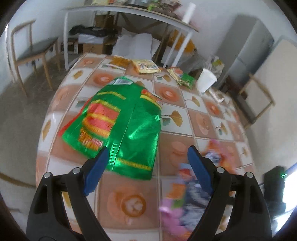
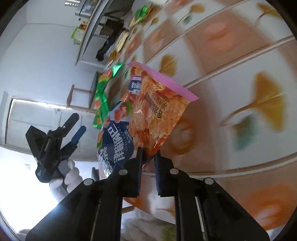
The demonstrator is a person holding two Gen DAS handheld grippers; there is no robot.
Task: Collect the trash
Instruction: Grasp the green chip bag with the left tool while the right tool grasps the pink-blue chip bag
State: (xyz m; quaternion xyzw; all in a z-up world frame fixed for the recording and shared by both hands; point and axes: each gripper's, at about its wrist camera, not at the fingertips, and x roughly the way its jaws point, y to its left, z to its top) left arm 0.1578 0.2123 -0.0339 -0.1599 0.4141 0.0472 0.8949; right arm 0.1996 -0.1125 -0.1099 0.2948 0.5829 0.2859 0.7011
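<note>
A large shiny green snack bag (image 1: 118, 128) with red and yellow bands lies flat on the patterned table (image 1: 174, 118). My left gripper (image 1: 146, 153) is open and empty, its blue pads just above the bag's near edge. My right gripper (image 2: 148, 153) is shut on an orange snack wrapper with a pink sealed edge (image 2: 156, 103) and holds it up off the table; the view is rolled sideways. A blue wrapper (image 2: 117, 148) hangs beside it. The same wrappers show blurred at lower right in the left wrist view (image 1: 185, 192). The left gripper (image 2: 74, 129) and the green bag (image 2: 101, 96) show in the right wrist view.
Yellow and green wrappers (image 1: 146, 65) (image 1: 185, 78) lie at the table's far end. A white bucket (image 1: 206, 79) stands beyond the far right corner. A wooden chair (image 1: 31, 53) stands at left, a cluttered white desk (image 1: 130, 11) behind, another chair (image 1: 259, 98) at right.
</note>
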